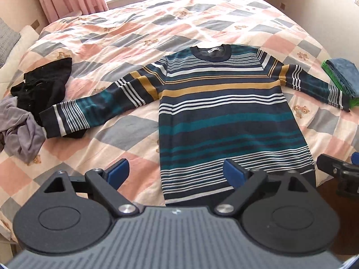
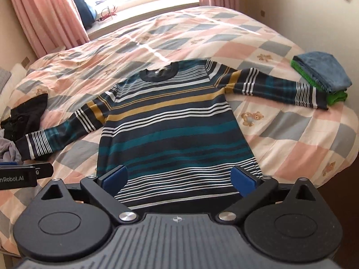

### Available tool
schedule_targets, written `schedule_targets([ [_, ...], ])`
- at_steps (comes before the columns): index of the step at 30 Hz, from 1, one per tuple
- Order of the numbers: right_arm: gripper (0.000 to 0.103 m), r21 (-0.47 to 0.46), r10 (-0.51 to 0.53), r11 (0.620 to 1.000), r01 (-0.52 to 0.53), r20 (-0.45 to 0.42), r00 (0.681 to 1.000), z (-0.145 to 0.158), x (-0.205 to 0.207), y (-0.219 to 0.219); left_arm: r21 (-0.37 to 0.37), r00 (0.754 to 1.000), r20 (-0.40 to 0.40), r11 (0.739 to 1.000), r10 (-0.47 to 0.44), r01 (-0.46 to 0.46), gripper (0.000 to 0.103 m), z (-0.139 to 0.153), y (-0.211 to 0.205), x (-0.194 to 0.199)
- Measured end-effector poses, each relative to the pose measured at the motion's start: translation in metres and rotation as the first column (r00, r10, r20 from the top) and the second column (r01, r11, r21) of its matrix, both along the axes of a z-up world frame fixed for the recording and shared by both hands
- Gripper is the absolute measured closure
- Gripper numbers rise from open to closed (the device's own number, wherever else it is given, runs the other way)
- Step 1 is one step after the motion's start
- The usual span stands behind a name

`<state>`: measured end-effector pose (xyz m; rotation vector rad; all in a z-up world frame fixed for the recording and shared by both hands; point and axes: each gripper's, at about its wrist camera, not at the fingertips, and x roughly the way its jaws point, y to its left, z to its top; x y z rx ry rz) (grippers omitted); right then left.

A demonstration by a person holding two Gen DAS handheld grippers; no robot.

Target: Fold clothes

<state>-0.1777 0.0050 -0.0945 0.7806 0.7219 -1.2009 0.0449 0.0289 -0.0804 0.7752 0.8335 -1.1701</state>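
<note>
- The striped sweater (image 1: 224,116) lies flat on the bed (image 1: 157,27), front side up, with its neck toward the window. Its bottom edge is near the foot of the bed, close to both tongs.
- Both sleeves are stretched out to the sides. The left sleeve (image 1: 94,109) ends by a pile of loose clothes. The right sleeve (image 2: 280,87) ends just beside a small stack.
- That stack looks done: a folded blue piece (image 2: 323,71) sits on top of a folded green piece (image 2: 336,97).
- The sweater is spread out but not folded yet. I think the sleeves must come in first, then the body gets folded up.
- A black garment (image 1: 42,85) and a grey garment (image 1: 20,127) lie crumpled at the left side. They look like they are waiting for their turn.
- The left tongs (image 1: 177,174) are spread wide and hold nothing. They hang above the sweater's bottom left corner.
- The right tongs (image 2: 179,177) are spread wide too, empty, above the bottom edge.
- So I'd say the job is partly done, with three pieces left.
</note>
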Motion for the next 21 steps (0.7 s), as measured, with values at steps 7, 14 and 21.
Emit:
schedule_targets([
  [7,0.002,0.001,0.076,0.997,-0.076,-0.010,0.997,0.009,-0.005,0.008,-0.013,0.999,-0.006,0.999,0.052,-0.052,0.012,0.008,0.017,-0.013],
  [14,0.002,0.033,0.128,0.991,-0.126,-0.054,0.990,0.008,-0.026,0.018,-0.003,0.997,-0.010,0.997,0.078,-0.078,0.012,0.009,0.033,-0.044],
  [21,0.002,0.069,0.164,0.985,-0.160,-0.058,0.985,0.006,-0.043,0.029,0.006,0.996,-0.023,0.997,0.081,-0.081,0.010,0.007,0.053,-0.072],
])
